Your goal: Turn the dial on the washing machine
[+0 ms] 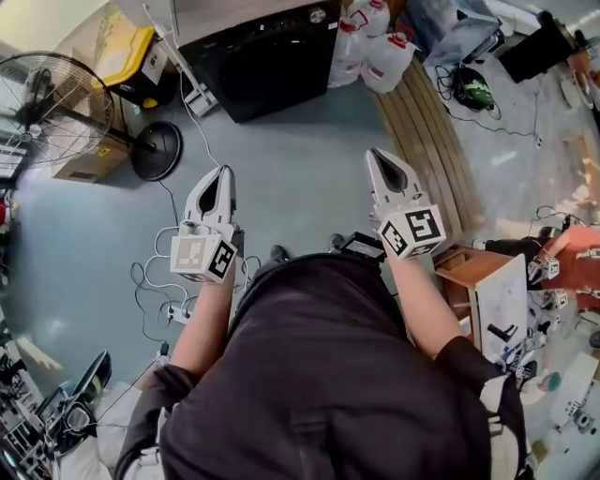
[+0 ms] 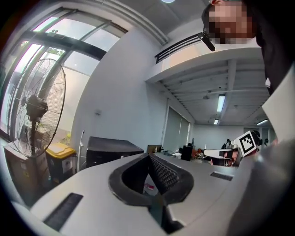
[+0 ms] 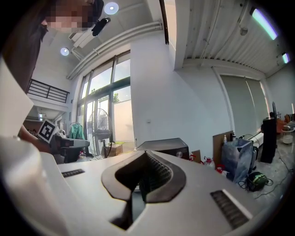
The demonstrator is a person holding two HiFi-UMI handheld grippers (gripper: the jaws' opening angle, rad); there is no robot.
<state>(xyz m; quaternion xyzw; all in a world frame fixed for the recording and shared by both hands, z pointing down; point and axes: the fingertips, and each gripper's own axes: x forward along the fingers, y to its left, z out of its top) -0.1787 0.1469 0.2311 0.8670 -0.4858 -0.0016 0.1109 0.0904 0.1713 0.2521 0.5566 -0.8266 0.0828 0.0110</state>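
1. The washing machine [image 1: 267, 61], a dark box, stands on the floor at the top of the head view, well apart from both tools. The picture's upper edge cuts off its top.
2. Its dial [image 1: 319, 16] shows only as a small pale disc near the machine's right corner, too small to read any setting.
3. The left tool [image 1: 224, 172] is held out over the floor with its jaws together and nothing between them. In the left gripper view its own body hides the machine's lower front, and the dial cannot be made out.
4. The right tool [image 1: 373, 153] is likewise closed and empty. In the right gripper view the dial is a tiny bright spot beyond the tip.
5. The person's dark torso [image 1: 319, 375] covers the floor below the tools, and the left edge of the head view clips the fan [image 1: 56, 108].
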